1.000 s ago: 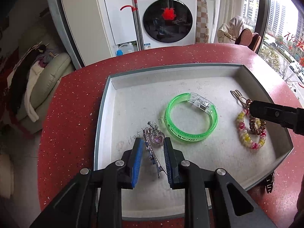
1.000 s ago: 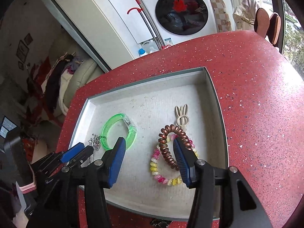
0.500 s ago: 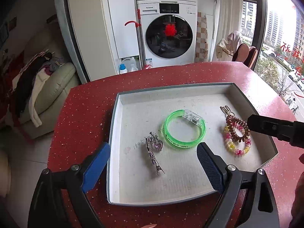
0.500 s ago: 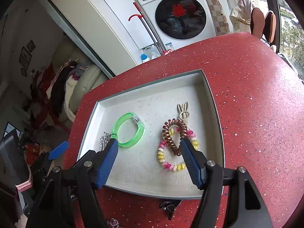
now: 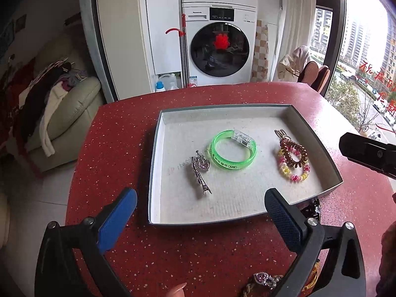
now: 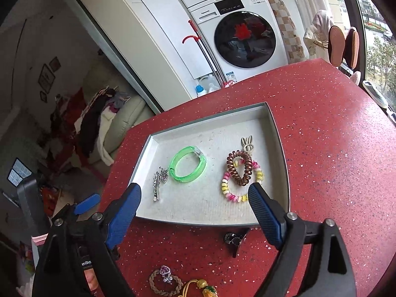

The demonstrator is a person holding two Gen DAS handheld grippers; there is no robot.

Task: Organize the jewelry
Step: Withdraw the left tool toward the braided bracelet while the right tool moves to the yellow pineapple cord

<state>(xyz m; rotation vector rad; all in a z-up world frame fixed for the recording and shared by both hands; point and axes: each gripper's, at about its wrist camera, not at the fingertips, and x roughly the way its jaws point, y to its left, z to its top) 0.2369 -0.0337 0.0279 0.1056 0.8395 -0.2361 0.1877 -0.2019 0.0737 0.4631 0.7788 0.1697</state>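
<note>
Left gripper (image 5: 200, 212) stands wide open with nothing between its blue pads, hovering over the near rim of the tray (image 5: 154, 173); its jaws have just been opening, and the silver hair clip (image 5: 199, 173) lies loose on the tray floor beyond them. Right gripper (image 6: 194, 205) is likewise spread and empty, jaws also just opening wider, with the coiled hair ties (image 6: 241, 173) lying flat in the tray past its fingertips, a small rabbit-shaped clip (image 6: 247, 144) touching their far end. The green bangle (image 5: 234, 149) sits between the two groups, just beside the hair clip's heart charm. The spacing looks deliberate: three groups in a row, each apart from its neighbour, which suits a sorted layout. Not everything is in yet. On the red table (image 6: 321, 136) in front of the tray lie a braided bracelet with a pink stone (image 6: 164, 281), a yellow cord piece (image 6: 203, 288) (partly cut off by the frame edge) and a small black clip (image 6: 234, 238) close against the tray's near wall. Judgement: both placements are done and the next step is likely a pickup from those leftovers; open jaws suit that.
</note>
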